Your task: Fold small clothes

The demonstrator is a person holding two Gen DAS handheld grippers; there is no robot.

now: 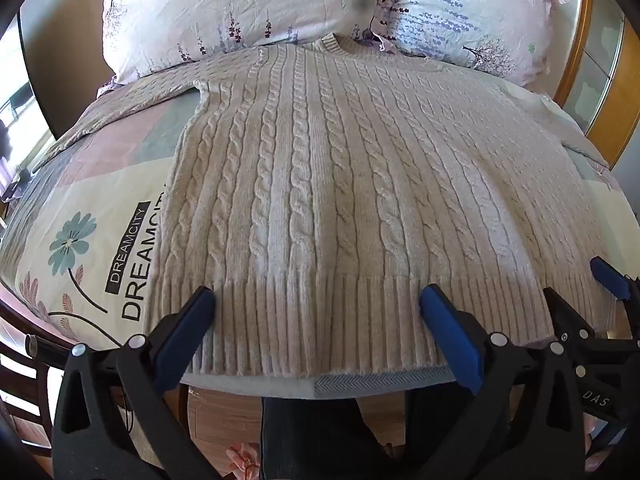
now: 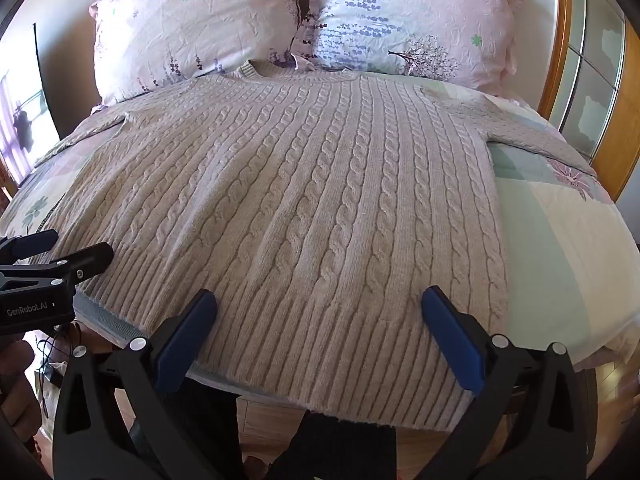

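Note:
A beige cable-knit sweater (image 1: 340, 184) lies flat, front up, on the bed, with its collar toward the pillows and its ribbed hem at the near edge; it fills the right wrist view too (image 2: 304, 208). Both sleeves spread out to the sides. My left gripper (image 1: 316, 300) is open, its blue-padded fingers spread above the hem left of centre. My right gripper (image 2: 318, 300) is open above the hem's right part. Each gripper shows in the other's view: the right one at the right edge (image 1: 580, 292), the left one at the left edge (image 2: 76, 252). Neither holds anything.
Two floral pillows (image 1: 240, 12) (image 2: 404, 20) lie at the head of the bed. A quilt (image 1: 92, 240) printed with flowers and "DREAMCITY" covers the bed (image 2: 560, 248). A wooden frame with glass panels (image 2: 588, 60) stands on the right. Wooden floor shows below the bed's near edge.

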